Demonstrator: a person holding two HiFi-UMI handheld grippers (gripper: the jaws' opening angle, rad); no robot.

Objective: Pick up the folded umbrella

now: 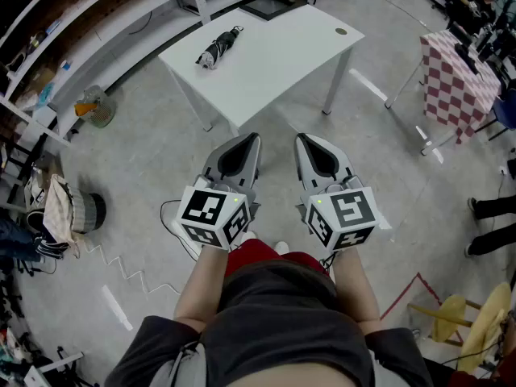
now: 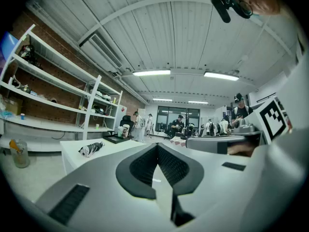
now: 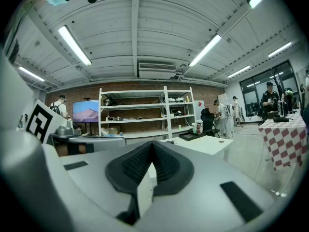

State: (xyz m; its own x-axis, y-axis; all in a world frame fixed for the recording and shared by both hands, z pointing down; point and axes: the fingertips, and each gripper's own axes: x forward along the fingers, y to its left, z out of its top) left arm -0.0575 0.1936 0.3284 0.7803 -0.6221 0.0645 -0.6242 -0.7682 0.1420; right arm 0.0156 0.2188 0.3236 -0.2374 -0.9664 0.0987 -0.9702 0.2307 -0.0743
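Observation:
A folded black-and-white umbrella [image 1: 218, 48] lies near the far left corner of a white table [image 1: 274, 55]. In the left gripper view the umbrella [image 2: 91, 149] shows small, on the table ahead and to the left. My left gripper [image 1: 250, 141] and right gripper [image 1: 301, 141] are held side by side at waist height, well short of the table. Both are shut with their tips together and hold nothing. The left gripper [image 2: 156, 147] and the right gripper [image 3: 152, 145] each show pads meeting at a point.
White shelving [image 1: 97, 22] runs along the brick wall at the left. A checkered table [image 1: 455, 75] stands at the right, a yellow chair [image 1: 476, 321] at the lower right. A small fan [image 1: 97, 107] and a cable [image 1: 121, 268] lie on the floor at left. People stand far off.

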